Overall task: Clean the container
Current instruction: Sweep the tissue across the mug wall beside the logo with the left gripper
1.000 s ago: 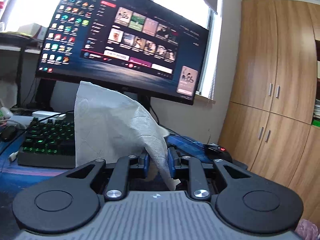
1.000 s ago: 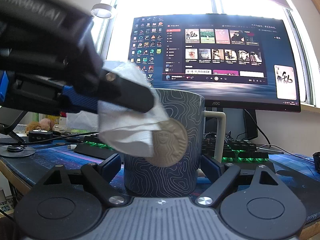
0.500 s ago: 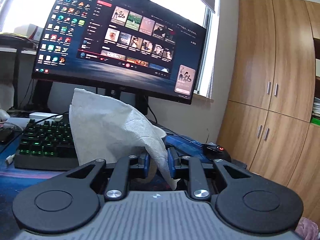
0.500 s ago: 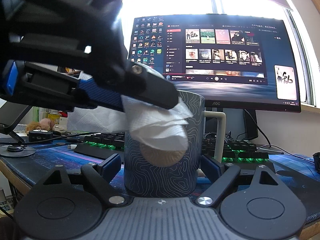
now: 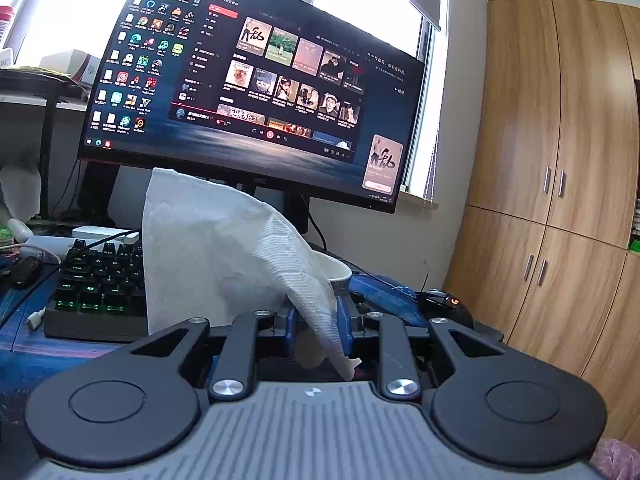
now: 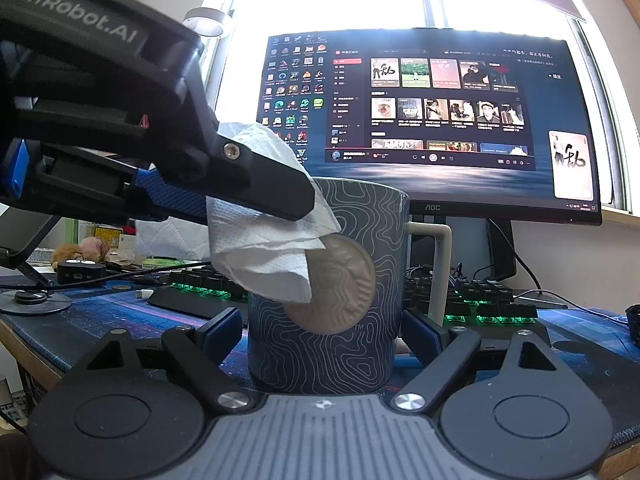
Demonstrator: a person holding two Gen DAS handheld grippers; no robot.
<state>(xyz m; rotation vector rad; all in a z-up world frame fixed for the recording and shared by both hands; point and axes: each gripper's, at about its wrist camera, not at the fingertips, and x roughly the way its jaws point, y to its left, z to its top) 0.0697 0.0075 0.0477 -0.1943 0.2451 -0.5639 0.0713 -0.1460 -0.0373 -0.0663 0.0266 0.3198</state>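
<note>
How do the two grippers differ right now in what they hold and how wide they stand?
The left gripper is nearly closed, pinching a white paper towel; the right gripper stands wide around the blue mug. The left comes in above from the side, pressing the towel to the mug's front by the round emblem; the right sits low at the mug's base. Both have blue-padded black fingers.

the left wrist view is taken from low behind its own gripper [image 5: 316, 320], facing the monitor [image 5: 256, 92] obliquely, with a wardrobe [image 5: 560, 184] at the frame's right. the right wrist view is set close behind the mug [image 6: 324, 292], facing the monitor [image 6: 432, 120] squarely. shared by both are the monitor, the keyboard [image 5: 100, 284], the paper towel [image 5: 224, 252] and the mug.
</note>
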